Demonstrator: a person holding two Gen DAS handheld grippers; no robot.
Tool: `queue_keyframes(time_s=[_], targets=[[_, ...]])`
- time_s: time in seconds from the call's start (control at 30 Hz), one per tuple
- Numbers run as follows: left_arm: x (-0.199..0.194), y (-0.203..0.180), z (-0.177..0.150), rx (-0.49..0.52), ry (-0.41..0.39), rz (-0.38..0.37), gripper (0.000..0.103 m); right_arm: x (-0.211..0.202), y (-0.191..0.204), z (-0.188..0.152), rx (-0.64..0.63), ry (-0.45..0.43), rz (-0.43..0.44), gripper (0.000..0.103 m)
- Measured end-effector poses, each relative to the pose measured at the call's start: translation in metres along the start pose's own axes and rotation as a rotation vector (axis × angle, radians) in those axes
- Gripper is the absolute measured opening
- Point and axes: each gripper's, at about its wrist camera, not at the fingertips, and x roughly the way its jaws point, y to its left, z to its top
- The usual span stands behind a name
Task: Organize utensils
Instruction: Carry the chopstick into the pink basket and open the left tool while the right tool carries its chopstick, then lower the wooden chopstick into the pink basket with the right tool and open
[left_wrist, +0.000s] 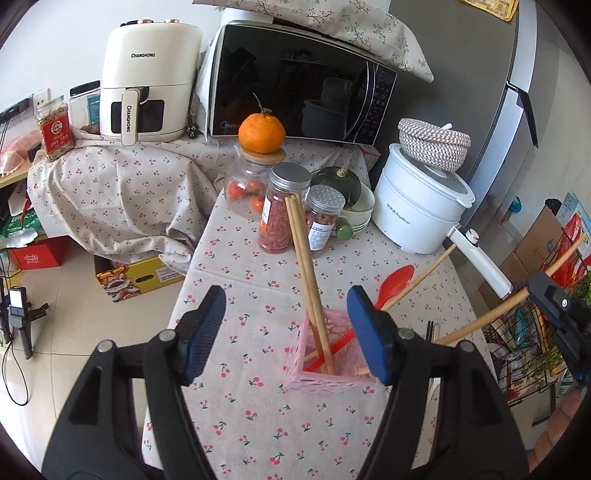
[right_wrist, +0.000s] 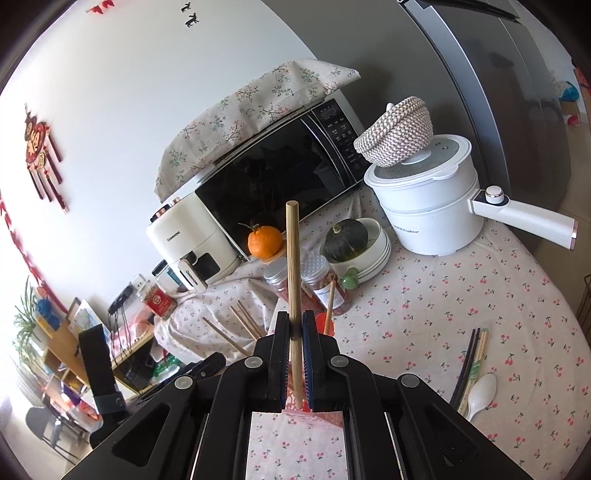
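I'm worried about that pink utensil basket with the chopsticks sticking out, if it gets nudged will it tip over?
Probably tippy. The pink basket looks like thin perforated plastic, so likely light. The chopsticks and red spoon rise well above its rim and lean outward, which puts weight high. On the tablecloth it may catch rather than slide, so steadying it seems wise.

Black microwave, white air fryer, orange (atop a jar), white cooking pot, cherry-print tablecloth

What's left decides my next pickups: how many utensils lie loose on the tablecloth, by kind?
Dark chopsticks: 2
Light chopsticks: 2
White spoon: 1
Total: 5
Not counted: the wooden chopstick held in the right gripper.
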Motion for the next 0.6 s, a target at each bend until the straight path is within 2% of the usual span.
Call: queue_keyframes(time_s=[0.07,0.23,0.6], targets=[[-0.004,0.001,-0.004,0.022,0.012,0.005,0.074,0.008,0.003,-0.003,-0.003,0.005,0.0,0.007],[-0.006,0.006,-0.012,0.025,0.036,-0.003,0.074,0.031,0.007,-0.013,-0.015,0.017,-0.017,0.007],[0.009,0.015,-0.022,0.026,0.11,-0.009,0.074,0.093,0.006,-0.044,-0.026,0.17,-0.056,0.009]])
